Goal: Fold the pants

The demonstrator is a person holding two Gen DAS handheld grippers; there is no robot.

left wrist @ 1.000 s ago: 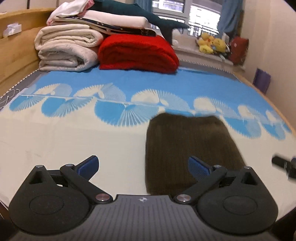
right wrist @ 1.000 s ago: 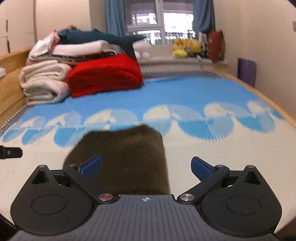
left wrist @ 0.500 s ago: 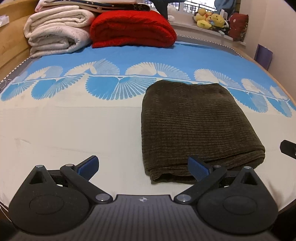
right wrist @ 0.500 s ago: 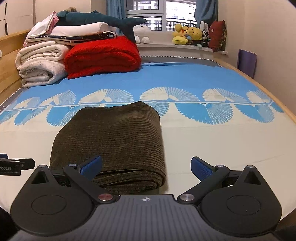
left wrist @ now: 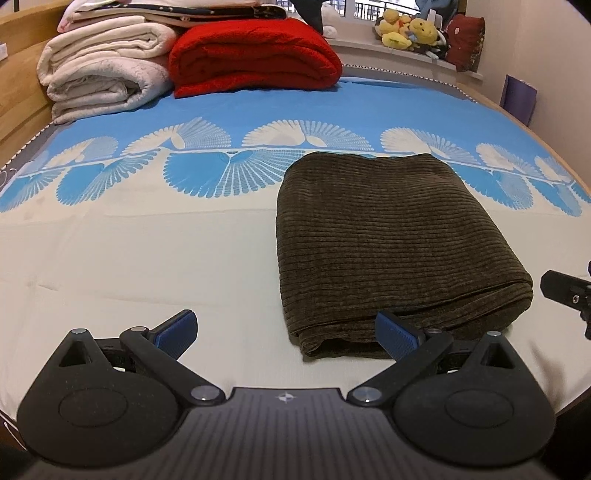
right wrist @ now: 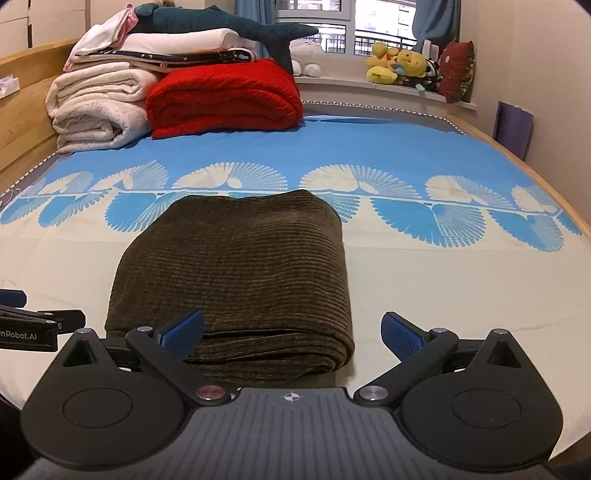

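Left hand-held gripper (left wrist: 284,332) low in the frame, level, blue-padded fingers (left wrist: 177,329) spread wide, nothing between. Right hand-held gripper (right wrist: 293,332) likewise low and level, fingers (right wrist: 402,336) wide apart, empty. Each visible at the other's frame edge: right at mid-right, left at lower left.

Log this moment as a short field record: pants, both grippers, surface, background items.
pants: dark brown corduroy, folded into a compact rectangle, lying flat
left gripper: open, empty, near the pants' front left corner
right gripper: open, empty, at the pants' front right corner
surface: bed sheet, cream and blue fan print
background: red blanket, white blankets, plush shark, stuffed toys
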